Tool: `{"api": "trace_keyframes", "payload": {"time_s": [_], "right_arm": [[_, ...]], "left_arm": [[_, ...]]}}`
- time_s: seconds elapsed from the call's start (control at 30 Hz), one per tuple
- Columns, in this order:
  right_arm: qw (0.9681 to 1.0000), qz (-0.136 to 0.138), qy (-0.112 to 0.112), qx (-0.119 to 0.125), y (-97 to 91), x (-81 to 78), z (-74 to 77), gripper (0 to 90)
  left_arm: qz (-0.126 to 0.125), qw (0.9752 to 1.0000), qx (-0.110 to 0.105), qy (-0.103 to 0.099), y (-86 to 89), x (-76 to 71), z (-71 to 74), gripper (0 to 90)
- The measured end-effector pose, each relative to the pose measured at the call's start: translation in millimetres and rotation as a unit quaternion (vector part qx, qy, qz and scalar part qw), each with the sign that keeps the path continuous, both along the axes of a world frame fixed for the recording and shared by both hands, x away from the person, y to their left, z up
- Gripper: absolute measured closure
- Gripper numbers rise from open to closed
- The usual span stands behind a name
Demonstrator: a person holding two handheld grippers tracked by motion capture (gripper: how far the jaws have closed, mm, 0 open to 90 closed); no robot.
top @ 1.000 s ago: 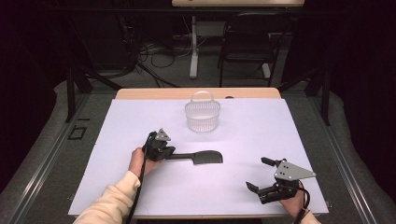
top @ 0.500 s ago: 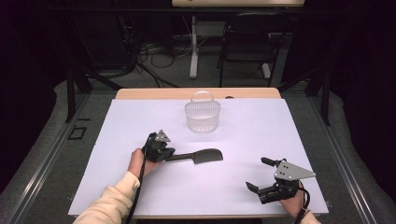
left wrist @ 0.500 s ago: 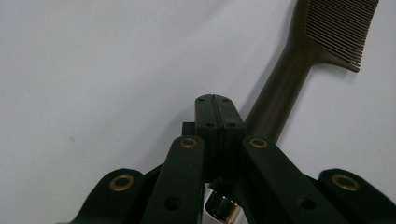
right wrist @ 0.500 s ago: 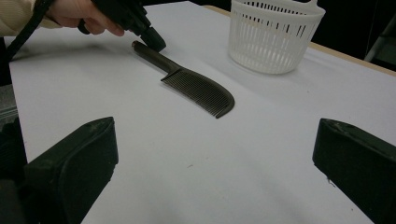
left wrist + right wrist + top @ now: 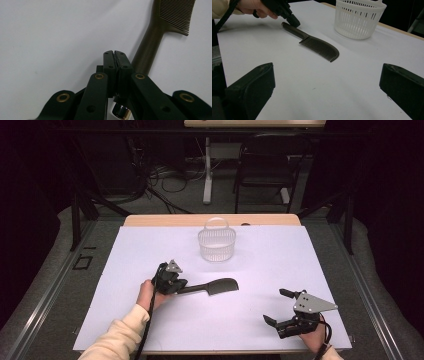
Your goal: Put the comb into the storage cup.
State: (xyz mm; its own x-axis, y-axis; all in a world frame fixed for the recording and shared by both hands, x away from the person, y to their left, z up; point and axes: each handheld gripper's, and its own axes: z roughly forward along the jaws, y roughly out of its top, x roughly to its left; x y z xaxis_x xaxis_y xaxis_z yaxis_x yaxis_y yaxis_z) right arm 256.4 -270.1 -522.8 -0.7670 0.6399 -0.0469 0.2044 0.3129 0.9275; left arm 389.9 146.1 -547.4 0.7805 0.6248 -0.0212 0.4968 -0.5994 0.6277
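A dark comb (image 5: 215, 286) lies flat on the white table top, handle to the left, teeth toward the near edge. My left gripper (image 5: 181, 285) rests at the handle's end. In the left gripper view its jaws (image 5: 116, 53) stand together with nothing between them, and the comb handle (image 5: 150, 42) runs past their right side. These jaws have just been opening by a hair. My right gripper (image 5: 275, 306) hovers near the front right edge, open and empty. In the right gripper view its two black jaws (image 5: 327, 82) frame the comb (image 5: 317, 45) and the left gripper (image 5: 292, 18) farther off.
A white slatted plastic basket (image 5: 216, 245) with a hoop handle stands at the back middle of the table, also seen in the right gripper view (image 5: 359, 18). A wooden table edge (image 5: 165, 220) runs along the far side. A chair (image 5: 262, 165) and cables are beyond it.
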Motion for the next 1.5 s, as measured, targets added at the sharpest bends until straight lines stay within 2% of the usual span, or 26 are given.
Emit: {"api": "trace_keyframes", "payload": {"time_s": [0.17,0.27,0.3,0.37,0.5,0.7,0.8,1.03,1.13,1.2,1.3,1.5], "right_arm": [[1.0,-0.001,0.002,0.001,0.2,-0.3,0.0,0.0],[1.0,-0.001,0.002,0.001,0.2,-0.3,0.0,0.0],[1.0,-0.001,0.002,0.001,0.2,-0.3,0.0,0.0],[1.0,0.0,0.002,0.001,0.2,-0.3,0.0,0.0],[1.0,-0.001,0.002,0.001,0.1,-0.3,0.1,0.0],[1.0,0.0,0.002,0.001,0.1,-0.4,0.0,0.0],[1.0,0.001,0.0,-0.002,0.0,-0.2,0.1,0.0],[1.0,0.001,0.001,-0.002,0.3,-0.4,0.1,0.0],[1.0,0.001,0.0,0.0,0.6,-0.6,0.1,0.0],[1.0,0.002,0.001,-0.001,0.5,-0.4,0.1,0.0],[1.0,0.003,0.003,-0.003,0.9,0.3,-0.4,0.0],[1.0,0.002,0.0,-0.001,0.6,-1.0,0.1,0.0]], "left_arm": [[0.004,1.0,-0.003,-0.003,1.1,-0.5,1.3,83.8],[0.006,0.9999,-0.002,-0.009,2.7,-0.3,3.3,78.4],[0.01,0.9999,-0.005,-0.013,3.1,-0.3,3.8,74.2],[0.014,0.9997,-0.006,-0.017,3.9,-0.5,5.2,73.6],[0.014,0.9997,-0.007,-0.02,5.3,0.1,7.2,66.3],[0.014,0.9997,-0.007,-0.019,5.9,1.2,12.3,50.6],[0.011,0.9997,-0.006,-0.02,6.1,1.0,14.9,37.4],[0.012,0.9997,0.0,-0.021,5.4,0.6,18.9,17.2],[0.009,0.9997,-0.001,-0.022,5.4,0.5,19.7,13.8],[0.005,0.9997,0.004,-0.024,4.6,0.6,20.4,10.4],[0.006,0.9993,0.023,-0.03,2.4,0.3,20.8,7.0],[-0.002,0.999,0.03,-0.033,-2.2,-1.8,23.0,1.6]]}}
